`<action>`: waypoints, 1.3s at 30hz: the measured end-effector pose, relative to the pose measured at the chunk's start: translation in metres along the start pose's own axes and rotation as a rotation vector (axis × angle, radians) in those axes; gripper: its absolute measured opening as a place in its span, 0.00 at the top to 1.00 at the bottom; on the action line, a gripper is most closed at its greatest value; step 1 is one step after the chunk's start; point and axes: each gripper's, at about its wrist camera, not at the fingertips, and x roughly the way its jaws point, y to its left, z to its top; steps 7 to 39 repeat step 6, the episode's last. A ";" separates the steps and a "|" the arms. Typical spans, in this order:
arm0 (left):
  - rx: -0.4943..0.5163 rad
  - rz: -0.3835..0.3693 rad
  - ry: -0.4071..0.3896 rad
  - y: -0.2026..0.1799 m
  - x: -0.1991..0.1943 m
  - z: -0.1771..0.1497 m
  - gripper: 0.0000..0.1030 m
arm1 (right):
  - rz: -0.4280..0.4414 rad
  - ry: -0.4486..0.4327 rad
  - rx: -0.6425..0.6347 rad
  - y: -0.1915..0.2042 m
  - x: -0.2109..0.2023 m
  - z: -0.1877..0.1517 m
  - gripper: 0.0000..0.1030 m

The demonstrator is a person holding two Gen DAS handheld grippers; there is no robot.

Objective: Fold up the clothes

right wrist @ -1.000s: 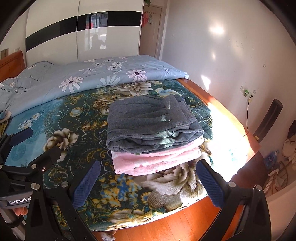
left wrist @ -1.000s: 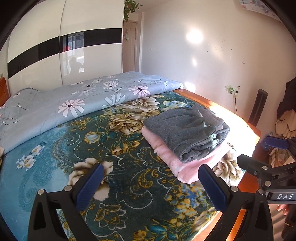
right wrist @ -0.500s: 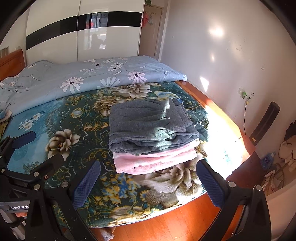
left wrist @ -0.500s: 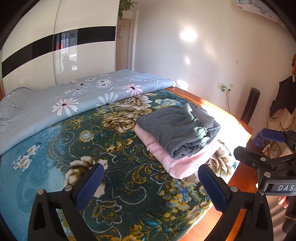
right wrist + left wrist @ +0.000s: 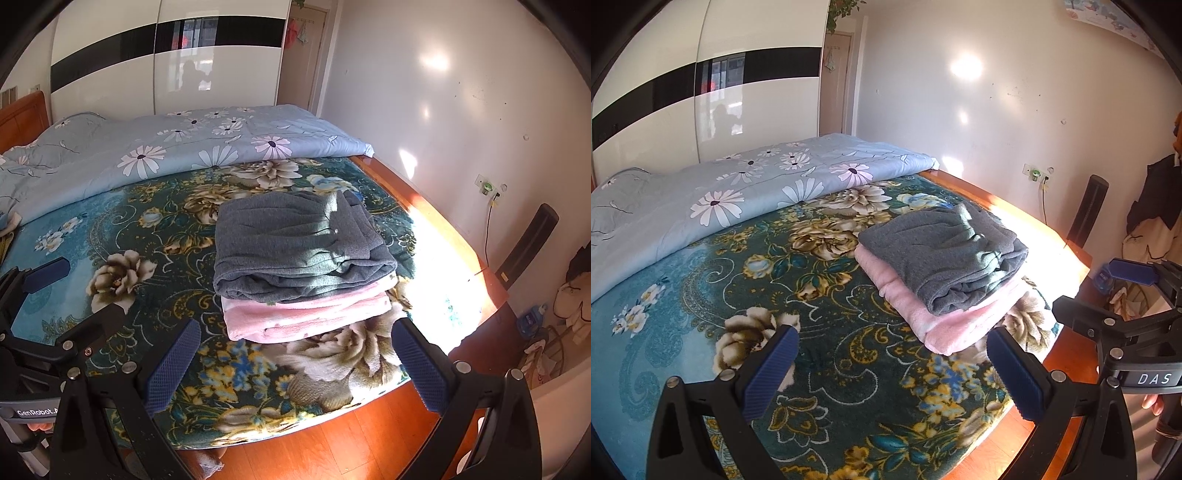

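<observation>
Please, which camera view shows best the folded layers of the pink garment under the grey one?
The right wrist view: the pink garment faces the camera, its stacked folded edges visible below the grey garment. The left wrist view shows it obliquely, one side and a corner.

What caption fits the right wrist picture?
Folded grey knit garment stacked on folded pink fleece garment, open right gripper above floral bedspread.
</observation>
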 end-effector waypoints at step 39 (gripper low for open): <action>0.005 0.018 -0.011 0.000 0.000 -0.002 0.00 | 0.000 0.005 -0.003 -0.001 0.001 -0.001 0.00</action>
